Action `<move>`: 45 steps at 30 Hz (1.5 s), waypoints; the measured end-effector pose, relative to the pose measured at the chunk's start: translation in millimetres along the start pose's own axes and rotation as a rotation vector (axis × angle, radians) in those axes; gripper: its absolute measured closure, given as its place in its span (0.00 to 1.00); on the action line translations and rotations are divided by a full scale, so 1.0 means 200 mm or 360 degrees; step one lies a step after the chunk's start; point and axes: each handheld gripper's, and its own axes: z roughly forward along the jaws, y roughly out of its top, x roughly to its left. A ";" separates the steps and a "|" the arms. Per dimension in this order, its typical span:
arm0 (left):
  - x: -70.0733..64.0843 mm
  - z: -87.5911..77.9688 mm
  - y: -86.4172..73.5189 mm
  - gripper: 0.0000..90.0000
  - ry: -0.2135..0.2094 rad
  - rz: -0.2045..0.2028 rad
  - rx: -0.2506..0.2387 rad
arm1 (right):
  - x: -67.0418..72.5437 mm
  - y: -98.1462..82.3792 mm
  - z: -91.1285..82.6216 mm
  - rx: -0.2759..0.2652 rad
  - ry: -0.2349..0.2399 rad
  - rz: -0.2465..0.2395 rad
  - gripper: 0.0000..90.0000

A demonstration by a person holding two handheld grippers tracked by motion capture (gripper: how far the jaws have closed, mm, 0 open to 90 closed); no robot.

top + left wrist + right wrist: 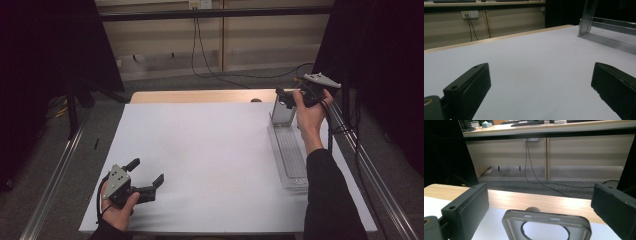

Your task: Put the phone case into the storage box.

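Phone case (546, 225), clear with a big round cutout and two small slots near its top edge, stands upright at the far right of the tabletop (210, 160). We see it in the high view (283, 111) as a see-through upright piece at the far end of a long clear tray (291, 160) with a ribbed floor. The tray lies lengthwise along the right edge of the white sheet. In the left gripper view the case (587, 17) and tray (614, 42) sit far off at upper right.

Right claw (284, 97) hovers at the top of the case, our hand (310, 117) wrapped around the grip, grey plate up. In the right gripper view the jaws stand wide apart, released, with the case top edge between them and lower down. Right claw (540, 202) is not closed on anything. Whether a jaw touches the case we cannot tell for sure; looks apart.

Left claw (149, 175) sits low at the near left of the tabletop, well apart from the case. Left hand (119, 210) holds it. Its jaws are spread wide, released, bare white surface between them in the left gripper view (540, 85).

Beyond the tabletop: wooden far edge, grey floor, black cable (210, 70) trailing from a wall socket.
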 end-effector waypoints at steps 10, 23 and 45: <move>-0.01 -0.02 0.00 0.03 0.0016 -0.0022 -0.0011 | 0.00 0.03 -0.04 -0.0060 0.0047 -0.0016 0.01; -0.01 -0.04 0.01 0.03 0.0001 0.0001 -0.0028 | 0.02 0.06 -0.13 -0.0067 0.0059 -0.0065 0.00; -0.01 -0.05 0.01 0.03 0.0023 -0.0011 -0.0058 | -0.02 -0.04 -0.29 -0.0099 0.0084 -0.0066 0.00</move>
